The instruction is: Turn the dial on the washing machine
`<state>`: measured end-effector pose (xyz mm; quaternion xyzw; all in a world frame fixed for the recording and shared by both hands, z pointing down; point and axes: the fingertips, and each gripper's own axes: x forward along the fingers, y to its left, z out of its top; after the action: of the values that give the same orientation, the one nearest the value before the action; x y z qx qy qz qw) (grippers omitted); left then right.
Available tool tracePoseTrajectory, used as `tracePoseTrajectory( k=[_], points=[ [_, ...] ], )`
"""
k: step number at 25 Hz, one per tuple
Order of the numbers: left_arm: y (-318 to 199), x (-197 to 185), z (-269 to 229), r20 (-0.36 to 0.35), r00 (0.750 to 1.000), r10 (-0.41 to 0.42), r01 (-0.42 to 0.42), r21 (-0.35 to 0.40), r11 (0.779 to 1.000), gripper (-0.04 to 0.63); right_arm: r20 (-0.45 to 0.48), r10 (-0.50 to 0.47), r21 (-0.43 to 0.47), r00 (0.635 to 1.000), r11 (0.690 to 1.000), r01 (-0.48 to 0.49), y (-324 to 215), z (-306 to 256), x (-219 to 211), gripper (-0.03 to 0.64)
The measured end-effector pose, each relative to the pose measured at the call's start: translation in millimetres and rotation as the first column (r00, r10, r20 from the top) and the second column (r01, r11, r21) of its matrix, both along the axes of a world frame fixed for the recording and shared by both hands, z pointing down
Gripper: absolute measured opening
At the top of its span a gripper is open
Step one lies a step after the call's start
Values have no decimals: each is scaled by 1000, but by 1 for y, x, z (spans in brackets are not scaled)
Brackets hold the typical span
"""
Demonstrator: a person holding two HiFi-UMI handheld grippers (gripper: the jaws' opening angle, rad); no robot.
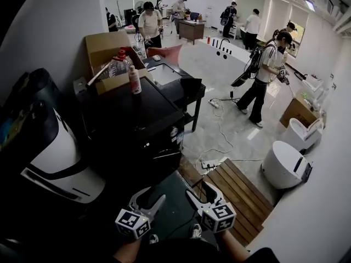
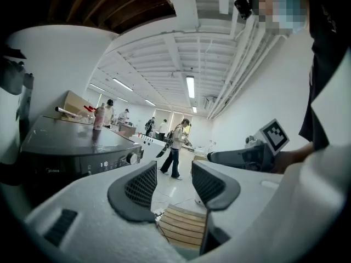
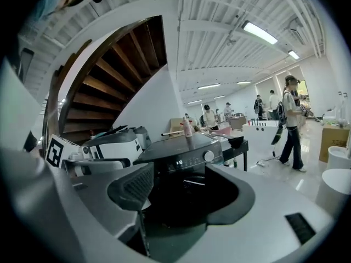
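The black washing machine (image 1: 137, 126) stands ahead of me, with its silver dial (image 1: 173, 131) on the front panel's right end. Both grippers hang low in front of it, well short of the panel. My left gripper (image 1: 149, 197) is open; in the left gripper view its pads (image 2: 134, 193) frame only floor, and the dial (image 2: 131, 158) sits far off to the left. My right gripper (image 1: 200, 190) is open too. In the right gripper view the machine (image 3: 175, 147) fills the gap between the jaws, with the dial (image 3: 208, 156) above them and at a distance.
A pink-capped bottle (image 1: 134, 80) and a cardboard box (image 1: 109, 53) sit on top of the machine. A white appliance (image 1: 60, 158) stands to its left and a black table (image 1: 186, 89) behind it. A wooden platform (image 1: 241, 193), floor cables (image 1: 211, 163), white tubs (image 1: 282, 166) and a walking person (image 1: 263, 75) are on the right.
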<state>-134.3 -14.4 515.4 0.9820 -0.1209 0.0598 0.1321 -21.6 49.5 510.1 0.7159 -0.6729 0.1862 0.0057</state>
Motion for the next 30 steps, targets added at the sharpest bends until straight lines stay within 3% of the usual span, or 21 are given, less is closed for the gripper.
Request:
tracePoseTrajectory(
  k=[9,17,25,30],
  points=[
    [24,54,3,-5,984,-180,180,0,984,194,-24,-147,2,989,989,147,5,2,76,272],
    [37,66,8,9,957,-288,288,-4,958,193,-23,-221,-7,975,975,221,8,3,107,272],
    [18,67,8,21,937,-349,350,-3,937,193,-9,-252,-31,968,967,252,-20,16,119,272],
    [-10,83,8,19,940,-339,339,-7,941,193,-9,-254,-42,967,966,253,-48,18,130,272]
  ],
)
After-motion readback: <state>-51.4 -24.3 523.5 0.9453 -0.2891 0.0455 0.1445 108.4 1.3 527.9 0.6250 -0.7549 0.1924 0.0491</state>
